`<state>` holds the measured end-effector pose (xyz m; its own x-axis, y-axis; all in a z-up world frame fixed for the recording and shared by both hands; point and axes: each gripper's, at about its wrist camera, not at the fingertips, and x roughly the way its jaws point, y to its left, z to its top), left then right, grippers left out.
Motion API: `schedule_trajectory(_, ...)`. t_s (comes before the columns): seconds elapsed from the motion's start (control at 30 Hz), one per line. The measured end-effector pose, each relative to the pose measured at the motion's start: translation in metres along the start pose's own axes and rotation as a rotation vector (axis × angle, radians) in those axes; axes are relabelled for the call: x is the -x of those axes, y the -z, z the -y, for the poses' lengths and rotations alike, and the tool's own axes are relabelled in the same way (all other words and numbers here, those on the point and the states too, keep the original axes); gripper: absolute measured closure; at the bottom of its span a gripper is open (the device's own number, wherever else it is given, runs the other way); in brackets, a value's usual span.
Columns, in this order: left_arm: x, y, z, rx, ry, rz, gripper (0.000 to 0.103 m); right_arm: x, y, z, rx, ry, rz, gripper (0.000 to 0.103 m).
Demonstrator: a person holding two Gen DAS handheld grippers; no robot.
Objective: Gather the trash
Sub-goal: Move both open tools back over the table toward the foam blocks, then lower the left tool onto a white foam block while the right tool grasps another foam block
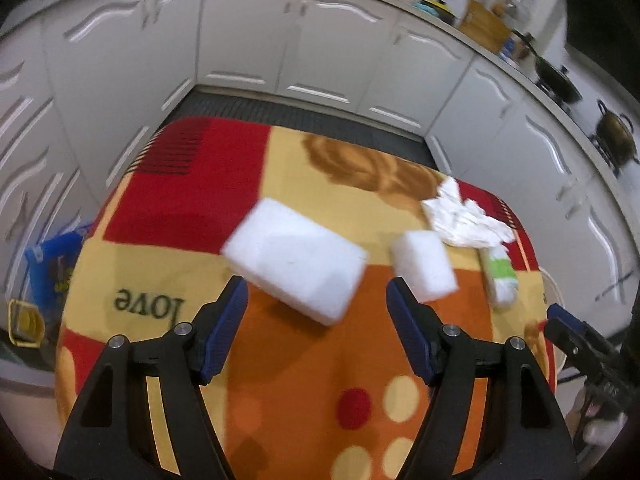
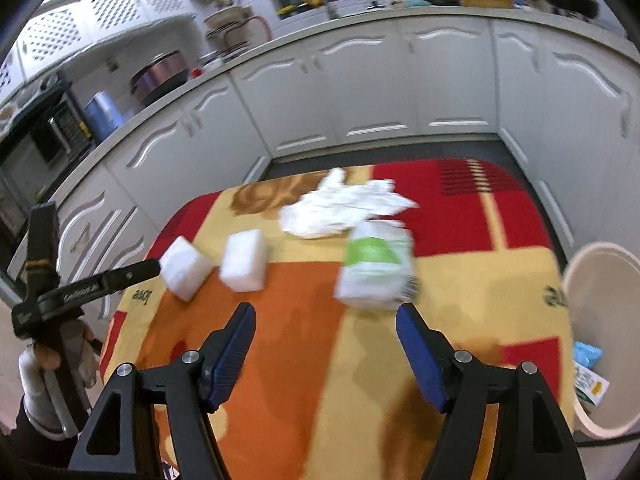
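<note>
We count four pieces of trash on the counter [image 1: 168,216] under its red, yellow and orange fleece cloth: two white rectangular foam blocks [image 1: 296,258] [image 1: 425,266] side by side, one crumpled white paper tissue [image 2: 340,206] towards the far edge, and one white-and-green plastic packet [image 2: 376,266] just in front of it. Our left tongs [image 1: 314,328] and right tongs [image 2: 326,350] both stand apart, empty. One beige round bin [image 2: 600,264] sits off the counter's right edge.

Home kitchen: white cabinets [image 2: 372,92], countertop [image 2: 440,16], pots [image 1: 616,132], oven [image 2: 60,132].
</note>
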<state>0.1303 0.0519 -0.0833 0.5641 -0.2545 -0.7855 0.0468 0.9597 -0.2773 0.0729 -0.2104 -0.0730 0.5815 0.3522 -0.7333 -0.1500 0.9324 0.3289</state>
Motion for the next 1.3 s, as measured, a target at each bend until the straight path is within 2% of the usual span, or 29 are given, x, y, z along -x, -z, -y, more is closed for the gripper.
schedule_trajectory(0.2,-0.007,0.002,-0.027,0.030,-0.056,-0.021,0.032,-0.027,-0.006,-0.032,0.074,-0.029,-0.040,0.033)
schedule_trajectory(0.37,-0.020,-0.003,-0.047,0.045,-0.123,-0.045,0.032,-0.047,-0.010,-0.043,0.091,-0.045,-0.063,0.033)
schedule_trajectory(0.43,-0.029,-0.006,-0.051,0.055,-0.125,-0.063,0.032,-0.054,-0.013,-0.047,0.094,-0.049,-0.071,0.033)
schedule_trajectory(0.53,-0.035,-0.014,-0.055,0.064,-0.095,-0.061,0.031,-0.060,-0.015,-0.049,0.100,-0.052,-0.080,0.033)
schedule_trajectory(0.7,-0.029,-0.032,-0.057,0.065,-0.030,-0.015,0.030,-0.065,-0.018,-0.051,0.094,-0.052,-0.083,0.033)
schedule_trajectory(0.87,-0.034,-0.048,-0.054,0.077,0.041,-0.027,0.030,-0.070,-0.025,-0.056,0.090,-0.063,-0.082,0.032)
schedule_trajectory(1.07,-0.048,-0.062,-0.039,0.059,0.089,-0.024,0.029,-0.085,-0.032,-0.070,0.115,-0.070,-0.091,0.030)
schedule_trajectory(1.2,-0.051,-0.067,-0.036,0.080,0.157,-0.049,0.029,-0.098,-0.032,-0.072,0.118,-0.059,-0.106,0.030)
schedule_trajectory(1.3,-0.047,-0.070,-0.036,0.072,0.169,-0.035,0.029,-0.104,-0.031,-0.070,0.114,-0.055,-0.111,0.030)
